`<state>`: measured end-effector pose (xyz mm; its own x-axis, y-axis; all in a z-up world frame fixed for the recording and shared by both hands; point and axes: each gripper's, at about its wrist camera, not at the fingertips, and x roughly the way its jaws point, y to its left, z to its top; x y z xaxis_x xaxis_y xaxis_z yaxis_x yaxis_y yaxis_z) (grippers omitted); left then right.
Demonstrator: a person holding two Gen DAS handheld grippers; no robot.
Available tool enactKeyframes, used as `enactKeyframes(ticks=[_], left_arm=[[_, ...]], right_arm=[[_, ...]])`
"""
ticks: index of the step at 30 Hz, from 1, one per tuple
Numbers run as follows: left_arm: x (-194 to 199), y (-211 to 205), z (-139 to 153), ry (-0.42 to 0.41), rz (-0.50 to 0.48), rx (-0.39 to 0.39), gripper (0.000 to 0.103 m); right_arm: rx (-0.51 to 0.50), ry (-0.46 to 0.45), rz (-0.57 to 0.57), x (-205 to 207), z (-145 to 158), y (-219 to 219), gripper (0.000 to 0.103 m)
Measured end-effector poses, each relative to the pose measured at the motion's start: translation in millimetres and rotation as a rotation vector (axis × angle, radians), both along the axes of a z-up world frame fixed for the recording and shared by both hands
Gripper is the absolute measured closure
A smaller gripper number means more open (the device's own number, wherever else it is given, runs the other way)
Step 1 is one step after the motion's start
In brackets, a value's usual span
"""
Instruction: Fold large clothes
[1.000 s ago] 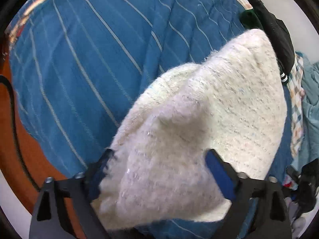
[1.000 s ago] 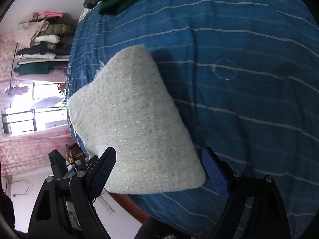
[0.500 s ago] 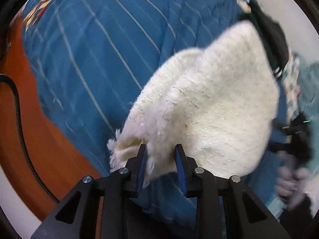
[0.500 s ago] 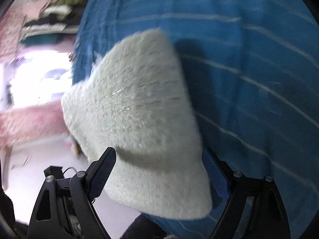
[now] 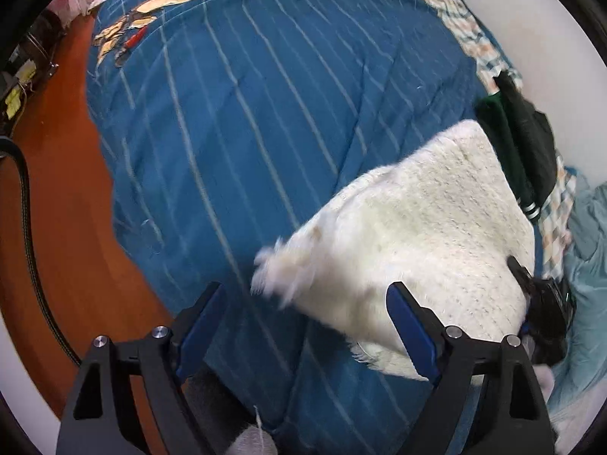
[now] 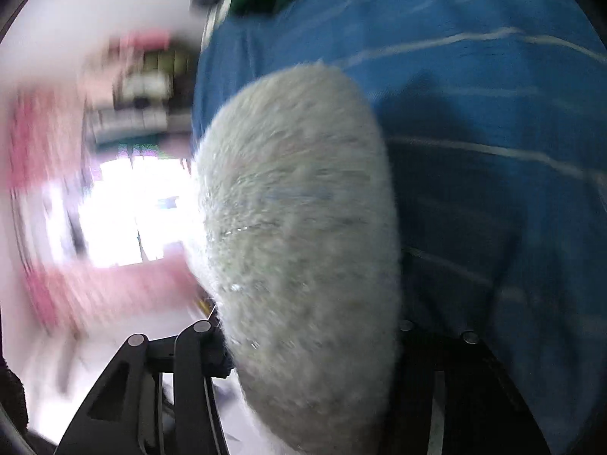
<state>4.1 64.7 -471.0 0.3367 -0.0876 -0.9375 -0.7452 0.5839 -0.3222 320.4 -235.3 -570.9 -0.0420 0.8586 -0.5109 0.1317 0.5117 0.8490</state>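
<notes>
A folded fluffy white sweater (image 5: 425,242) hangs above the blue striped bedspread (image 5: 246,121). My left gripper (image 5: 303,326) is open and empty, with the sweater's loose frayed corner just in front of its jaws. The right gripper appears in the left wrist view (image 5: 546,303), gripping the sweater's far edge. In the blurred right wrist view the sweater (image 6: 299,250) fills the middle and covers my right gripper (image 6: 303,349). Its jaws look closed on the sweater.
A dark green and black garment (image 5: 523,155) lies at the bed's far edge by the white wall. A light blue cloth (image 5: 584,250) lies on the right. Orange wooden floor (image 5: 57,204) and a black cable (image 5: 26,204) are on the left.
My left gripper closed on the sweater's corner, then opened and let it go. My right gripper closed on the sweater and lifted it, swinging fast.
</notes>
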Motion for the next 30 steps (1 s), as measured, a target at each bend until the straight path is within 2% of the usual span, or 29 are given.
enactKeyframes(ticks=[3,5,7,9,12,14,15,16,17,18,21,24,26,28,30], left_arm=[[12.4,-6.1,-4.2,-0.049,0.007,-0.038,0.017],[24.8,-13.5,-13.2,-0.088,0.029,-0.084,0.017],[45.4,-19.7,-28.2,-0.104,0.031,-0.146,0.018],[67.5,-22.2,-53.7,-0.124,0.052,-0.246,0.018],[99.7,-21.0,-77.6,-0.160,0.087,-0.327,0.018],[114.5,-20.7,-87.1,-0.143,0.091,-0.318,0.019],[118.8,-21.8,-86.4,-0.165,0.098,-0.295,0.036],[121.0,-24.2,-78.9,-0.188,0.090,-0.253,0.068],[123.7,-27.7,-69.7,-0.184,0.059,-0.217,0.082],[121.6,-30.9,-58.8,-0.189,0.037,-0.188,0.087],[97.9,-35.8,-27.8,-0.220,0.039,-0.161,0.089],[71.0,-39.2,-14.7,-0.190,0.054,-0.133,0.089],[56.7,-36.1,-28.4,-0.149,0.086,-0.133,0.089],[52.2,-28.2,-53.1,-0.119,0.142,-0.173,0.089],[56.7,-21.5,-71.0,-0.114,0.155,-0.206,0.086]], right_arm=[[0.036,0.015,-0.175,-6.9,7.4,-27.9,0.050],[-0.005,0.061,-0.264,-11.2,-5.7,-48.7,0.046],[-0.048,0.110,-0.254,-11.3,-20.9,-54.6,0.031],[-0.088,0.127,-0.203,-9.2,-26.9,-59.3,0.029],[-0.117,0.121,-0.140,-4.1,-18.5,-62.6,0.028],[-0.153,0.100,-0.113,-0.4,-7.6,-67.2,0.026],[-0.161,0.093,-0.106,-0.8,-4.2,-70.8,0.026],[-0.169,0.088,-0.104,2.5,-0.8,-77.5,0.026],[-0.186,0.078,-0.102,4.0,3.1,-80.9,0.026],[-0.196,0.074,-0.108,5.2,7.0,-84.5,0.026],[-0.208,0.067,-0.135,14.2,12.7,-103.1,0.026],[-0.279,0.008,-0.142,10.1,36.1,-113.1,0.026],[-0.290,-0.050,-0.103,11.2,56.9,-100.5,0.026],[-0.301,-0.096,-0.031,12.2,73.9,-80.4,0.026],[-0.304,-0.099,0.041,16.7,79.5,-58.6,0.027]])
